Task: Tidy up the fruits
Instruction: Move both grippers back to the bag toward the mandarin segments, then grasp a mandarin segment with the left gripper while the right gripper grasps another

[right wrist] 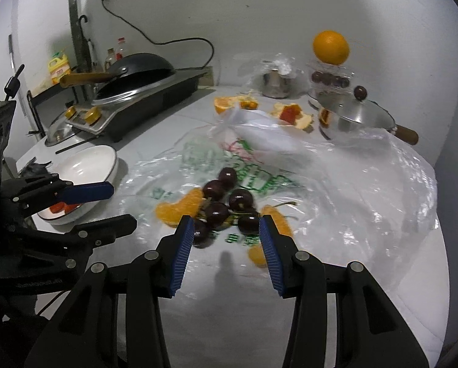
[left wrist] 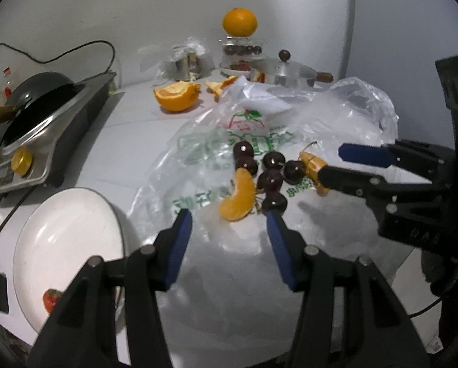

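Dim, cool light; glare on the bag; fisheye edges bend and darken; right view slightly motion-blurred.

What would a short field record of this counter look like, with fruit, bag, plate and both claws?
surface: white counter
bag: clear plastic bag, spread flat
cherries: dark cluster lying on the bag
orange segments: one beside the cherries, another on their far side
plate: white, left of the bag, holds a strawberry
whole orange: atop a container at the back
left claw: open, empty, near the segment
right claw: open, empty, over the cherries
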`<move>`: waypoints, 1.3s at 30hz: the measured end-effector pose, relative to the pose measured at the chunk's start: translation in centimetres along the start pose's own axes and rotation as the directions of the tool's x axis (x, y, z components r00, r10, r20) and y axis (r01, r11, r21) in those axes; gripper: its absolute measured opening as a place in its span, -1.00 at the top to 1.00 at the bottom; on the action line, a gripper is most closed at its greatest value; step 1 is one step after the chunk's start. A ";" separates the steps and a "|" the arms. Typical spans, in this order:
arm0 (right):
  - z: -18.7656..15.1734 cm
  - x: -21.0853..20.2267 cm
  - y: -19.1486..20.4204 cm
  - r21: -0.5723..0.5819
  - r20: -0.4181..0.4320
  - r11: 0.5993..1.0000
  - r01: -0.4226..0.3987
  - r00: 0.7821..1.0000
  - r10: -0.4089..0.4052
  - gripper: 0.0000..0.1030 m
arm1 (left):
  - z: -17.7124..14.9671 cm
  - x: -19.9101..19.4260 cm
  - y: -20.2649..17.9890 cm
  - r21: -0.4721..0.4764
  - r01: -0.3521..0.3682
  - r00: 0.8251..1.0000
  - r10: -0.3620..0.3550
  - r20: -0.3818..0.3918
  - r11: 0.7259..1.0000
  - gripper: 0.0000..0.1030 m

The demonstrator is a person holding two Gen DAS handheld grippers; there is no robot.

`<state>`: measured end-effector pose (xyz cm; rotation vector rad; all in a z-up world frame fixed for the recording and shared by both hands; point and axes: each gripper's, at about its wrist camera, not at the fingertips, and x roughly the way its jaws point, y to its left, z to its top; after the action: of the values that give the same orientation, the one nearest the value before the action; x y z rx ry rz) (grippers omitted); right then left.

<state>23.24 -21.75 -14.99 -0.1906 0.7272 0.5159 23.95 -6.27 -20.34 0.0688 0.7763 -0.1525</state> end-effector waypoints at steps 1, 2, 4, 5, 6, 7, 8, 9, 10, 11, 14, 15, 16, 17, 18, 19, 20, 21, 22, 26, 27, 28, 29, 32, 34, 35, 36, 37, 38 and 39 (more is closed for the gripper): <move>-0.1 0.1 -0.4 0.005 -0.001 1.000 0.005 1.000 -0.005 0.09 | 0.1 0.3 -0.2 0.012 -0.001 1.000 0.001 -0.004 1.000 -0.02; -0.1 0.2 -0.8 0.010 -0.004 1.000 0.012 1.000 -0.012 0.09 | 0.2 0.6 -0.5 0.023 -0.001 1.000 0.001 -0.003 1.000 -0.02; -0.4 0.4 -1.4 0.017 -0.009 1.000 0.022 1.000 -0.022 0.09 | 0.4 1.0 -0.8 0.043 -0.007 1.000 0.007 -0.002 0.999 -0.02; -0.5 0.5 -1.8 0.021 -0.013 0.999 0.027 1.000 -0.027 0.09 | 0.4 1.3 -0.9 0.057 -0.013 1.000 0.013 -0.001 0.998 -0.01; -0.5 0.7 -2.0 0.024 -0.016 0.999 0.029 0.999 -0.028 0.09 | 0.5 1.5 -1.1 0.073 -0.018 1.000 0.018 -0.002 0.997 0.00; -0.6 0.9 -2.3 0.029 -0.021 0.999 0.029 0.999 -0.029 0.09 | 0.5 1.7 -1.3 0.085 -0.026 1.000 0.026 -0.003 0.996 0.00; -0.7 1.2 -2.5 0.032 -0.027 0.999 0.030 0.999 -0.029 0.09 | 0.6 2.0 -1.4 0.096 -0.032 0.999 0.033 -0.006 0.995 0.00; -0.8 1.5 -2.7 0.033 -0.032 0.999 0.032 0.999 -0.031 0.09 | 0.6 2.3 -1.4 0.100 -0.031 0.999 0.033 -0.012 0.994 0.00; -0.8 1.7 -2.8 0.034 -0.035 0.999 0.033 0.999 -0.032 0.09 | 0.7 2.5 -1.5 0.106 -0.031 0.999 0.033 -0.018 0.994 0.02; -0.9 1.9 -2.9 0.036 -0.038 0.999 0.033 0.999 -0.032 0.09 | 0.7 2.8 -1.5 0.116 -0.034 0.999 0.037 -0.023 0.993 0.03; -0.9 2.5 -3.2 0.041 -0.047 0.999 0.031 0.998 -0.029 0.10 | 0.6 3.6 -1.7 0.155 -0.053 0.998 0.058 -0.032 0.986 0.05; -0.9 2.7 -3.4 0.042 -0.051 0.999 0.030 0.998 -0.027 0.12 | 0.6 3.8 -1.8 0.167 -0.060 0.997 0.066 -0.030 0.984 0.05; -0.9 2.9 -3.4 0.040 -0.058 0.999 0.029 0.998 -0.026 0.17 | 0.5 4.0 -1.9 0.183 -0.070 0.997 0.076 -0.027 0.981 0.06; -0.9 3.1 -3.5 0.037 -0.064 0.999 0.029 0.998 -0.027 0.21 | 0.5 4.3 -2.1 0.207 -0.083 0.996 0.090 -0.026 0.975 0.08; -0.9 3.3 -3.5 0.032 -0.070 0.999 0.032 0.997 -0.029 0.25 | 0.4 4.5 -2.1 0.218 -0.087 0.995 0.095 -0.027 0.972 0.09; -0.9 3.5 -3.5 0.028 -0.075 0.999 0.032 0.997 -0.030 0.25 | 0.4 4.7 -2.1 0.228 -0.089 0.995 0.097 -0.027 0.970 0.11; -0.9 3.6 -3.4 0.025 -0.079 0.999 0.029 0.997 -0.027 0.25 | 0.5 4.9 -2.2 0.246 -0.090 0.995 0.099 -0.023 0.965 0.13; -1.0 3.8 -3.4 0.023 -0.084 0.999 0.028 0.996 -0.027 0.26 | 0.5 5.0 -2.3 0.260 -0.092 0.995 0.100 -0.019 0.961 0.13; -1.0 3.9 -3.4 0.022 -0.086 0.999 0.029 0.996 -0.027 0.26 | 0.5 5.1 -2.4 0.275 -0.092 0.995 0.100 -0.014 0.957 0.14; -1.0 4.0 -3.5 0.030 -0.089 0.999 0.035 0.995 -0.032 0.26 | 0.5 5.7 -2.7 0.321 -0.084 0.996 0.093 -0.015 0.943 0.16; -1.0 4.1 -3.6 0.033 -0.090 0.999 0.037 0.995 -0.034 0.26 | 0.5 5.9 -2.6 0.328 -0.078 0.996 0.089 -0.018 0.942 0.17; -1.0 4.1 -3.6 0.036 -0.091 0.999 0.039 0.995 -0.035 0.26 | 0.5 6.0 -2.7 0.333 -0.074 0.996 0.085 -0.020 0.940 0.18; -1.0 4.1 -3.6 0.039 -0.092 0.998 0.040 0.995 -0.036 0.26 | 0.5 6.1 -2.7 0.338 -0.069 0.997 0.080 -0.020 0.939 0.19; -0.9 4.0 -3.7 0.044 -0.090 0.998 0.049 0.995 -0.045 0.26 | 0.5 6.0 -2.7 0.356 -0.060 0.998 0.066 -0.004 0.933 0.24; -0.8 4.0 -3.8 0.045 -0.090 0.998 0.055 0.995 -0.050 0.26 | 0.5 6.0 -3.0 0.379 -0.064 0.998 0.066 0.008 0.923 0.26; -0.8 4.1 -3.8 0.043 -0.095 0.998 0.055 0.994 -0.051 0.26 | 0.4 6.1 -3.1 0.387 -0.064 0.998 0.065 0.010 0.920 0.28; -0.8 4.2 -3.9 0.043 -0.098 0.998 0.056 0.994 -0.052 0.26 | 0.4 6.3 -3.2 0.391 -0.060 0.998 0.063 0.005 0.918 0.29; -0.8 4.4 -3.8 0.043 -0.102 0.997 0.057 0.993 -0.052 0.26 | 0.3 6.4 -3.2 0.393 -0.058 0.998 0.064 -0.002 0.918 0.32; -0.8 4.5 -3.8 0.042 -0.106 0.998 0.056 0.993 -0.052 0.26 | 0.3 6.7 -3.1 0.391 -0.055 0.998 0.064 -0.009 0.919 0.34; -0.9 4.6 -3.8 0.042 -0.112 0.998 0.057 0.992 -0.052 0.26 | 0.2 6.7 -3.0 0.389 -0.050 0.998 0.059 -0.011 0.920 0.35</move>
<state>27.57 -23.49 -18.82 -0.1976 0.8388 0.4393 28.35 -10.03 -24.95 0.4707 0.7573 -0.2518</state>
